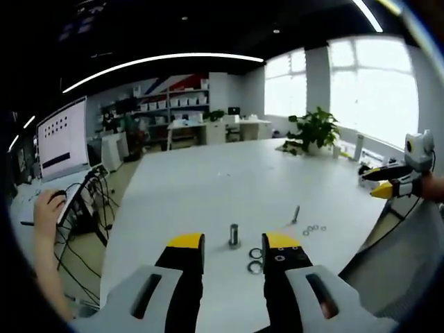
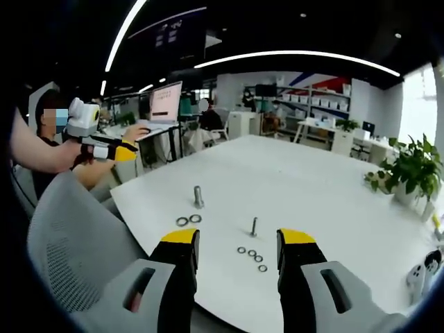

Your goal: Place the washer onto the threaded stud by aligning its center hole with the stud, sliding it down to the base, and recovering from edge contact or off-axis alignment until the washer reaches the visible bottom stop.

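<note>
A short metal stud (image 1: 234, 234) stands upright on the white table (image 1: 229, 180), just beyond my open left gripper (image 1: 234, 243). Two large washers (image 1: 255, 260) lie flat to its right, by the right fingertip. A thinner bolt (image 1: 296, 214) stands farther right, with several small washers (image 1: 313, 229) beside it. In the right gripper view the stud (image 2: 198, 196), the two large washers (image 2: 189, 220), the thin bolt (image 2: 254, 226) and the small washers (image 2: 251, 254) lie ahead of my open right gripper (image 2: 238, 239). Neither gripper holds anything.
My right gripper (image 1: 395, 182) hovers off the table's right edge; my left gripper (image 2: 111, 149) hangs off its left corner. A grey chair back (image 2: 69, 236) is close by. A potted plant (image 1: 316, 128), a monitor (image 1: 62, 139) and a person's hand (image 1: 45, 208) are around.
</note>
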`<state>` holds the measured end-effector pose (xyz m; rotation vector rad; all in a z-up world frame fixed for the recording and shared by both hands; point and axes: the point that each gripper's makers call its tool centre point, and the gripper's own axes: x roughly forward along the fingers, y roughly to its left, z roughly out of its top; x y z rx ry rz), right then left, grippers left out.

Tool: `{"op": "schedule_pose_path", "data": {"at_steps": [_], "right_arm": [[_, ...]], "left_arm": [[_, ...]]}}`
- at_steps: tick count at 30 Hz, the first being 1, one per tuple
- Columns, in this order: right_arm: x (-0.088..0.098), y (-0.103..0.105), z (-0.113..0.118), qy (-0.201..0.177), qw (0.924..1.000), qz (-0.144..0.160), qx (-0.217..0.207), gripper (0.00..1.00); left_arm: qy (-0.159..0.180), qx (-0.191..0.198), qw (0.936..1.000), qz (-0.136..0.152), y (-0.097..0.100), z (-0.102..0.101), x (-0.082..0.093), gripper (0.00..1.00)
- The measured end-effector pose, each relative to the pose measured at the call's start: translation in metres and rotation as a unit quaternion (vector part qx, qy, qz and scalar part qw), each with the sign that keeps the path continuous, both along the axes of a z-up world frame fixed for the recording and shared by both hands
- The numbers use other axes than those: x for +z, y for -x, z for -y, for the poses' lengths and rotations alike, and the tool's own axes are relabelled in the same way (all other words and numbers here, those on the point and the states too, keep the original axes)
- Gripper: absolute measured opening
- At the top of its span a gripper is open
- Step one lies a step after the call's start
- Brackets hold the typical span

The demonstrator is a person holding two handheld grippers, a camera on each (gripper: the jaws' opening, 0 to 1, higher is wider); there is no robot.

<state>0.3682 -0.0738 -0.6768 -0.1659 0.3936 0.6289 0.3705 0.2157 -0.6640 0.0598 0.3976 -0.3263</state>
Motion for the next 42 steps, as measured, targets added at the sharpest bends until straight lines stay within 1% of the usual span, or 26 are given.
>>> {"op": "schedule_pose_path", "data": {"at_steps": [11, 14, 17, 32, 37, 42], "right_arm": [[-0.002, 0.001, 0.0, 0.008, 1.0, 0.001, 0.005, 0.47], [-0.002, 0.001, 0.002, 0.004, 1.0, -0.001, 0.002, 0.47], [-0.001, 0.001, 0.001, 0.006, 1.0, 0.002, 0.005, 0.47], [0.0, 0.001, -0.001, -0.002, 0.9999, 0.001, 0.01, 0.47], [0.0, 0.0, 0.0, -0.006, 1.0, -0.001, 0.005, 0.46], [-0.001, 0.002, 0.0, -0.005, 1.0, -0.002, 0.008, 0.46]], "left_arm": [[-0.005, -0.004, 0.9999, -0.009, 0.001, 0.003, -0.004, 0.31], [-0.014, -0.009, 0.9999, -0.002, 0.001, 0.007, -0.001, 0.31], [-0.012, -0.009, 0.9998, -0.01, 0.001, 0.005, -0.005, 0.31], [-0.017, 0.0, 0.9996, -0.021, 0.001, 0.002, -0.009, 0.31], [-0.023, -0.001, 0.9994, -0.026, 0.001, 0.001, -0.012, 0.31], [-0.019, 0.004, 0.9993, -0.033, 0.002, 0.0, -0.015, 0.32]]}}
